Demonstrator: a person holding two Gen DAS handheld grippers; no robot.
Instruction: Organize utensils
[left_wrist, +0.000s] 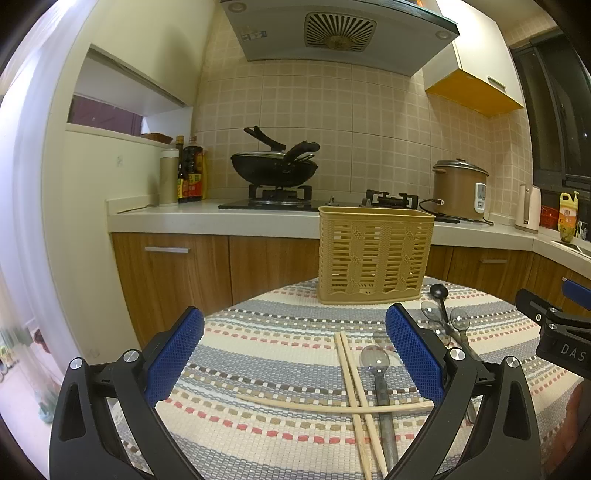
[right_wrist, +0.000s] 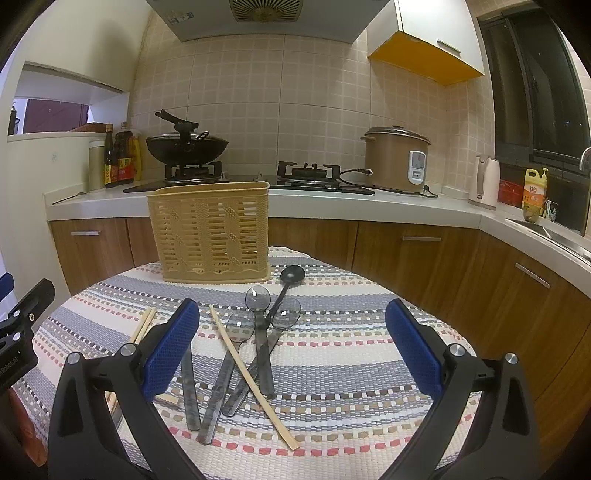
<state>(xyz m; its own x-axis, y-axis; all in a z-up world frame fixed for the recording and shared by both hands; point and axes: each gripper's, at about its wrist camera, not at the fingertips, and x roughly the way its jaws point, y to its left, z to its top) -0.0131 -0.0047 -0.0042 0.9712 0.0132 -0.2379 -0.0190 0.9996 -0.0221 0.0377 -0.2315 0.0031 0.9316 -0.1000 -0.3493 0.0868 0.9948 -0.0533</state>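
Sorting not yet begun, by my reading: basket (right_wrist: 210, 232) stands upright at the far edge of the striped cloth (right_wrist: 351, 369), no utensils seen in it. Chopsticks (left_wrist: 354, 387) and spoons (right_wrist: 240, 328) lie crossed, loose, nearer than the basket. Left gripper (left_wrist: 295, 358) and right gripper (right_wrist: 291, 350) hover level above the pile, both spread wide, holding nothing. Next move likely calls for separating one piece from the tangle.

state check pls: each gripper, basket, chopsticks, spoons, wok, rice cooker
left gripper: open, holding nothing
right gripper: open, holding nothing
basket: upright, looks empty
chopsticks: loose, crossed on cloth
spoons: piled flat on cloth
wok: lidded, on burner
rice cooker: lid on
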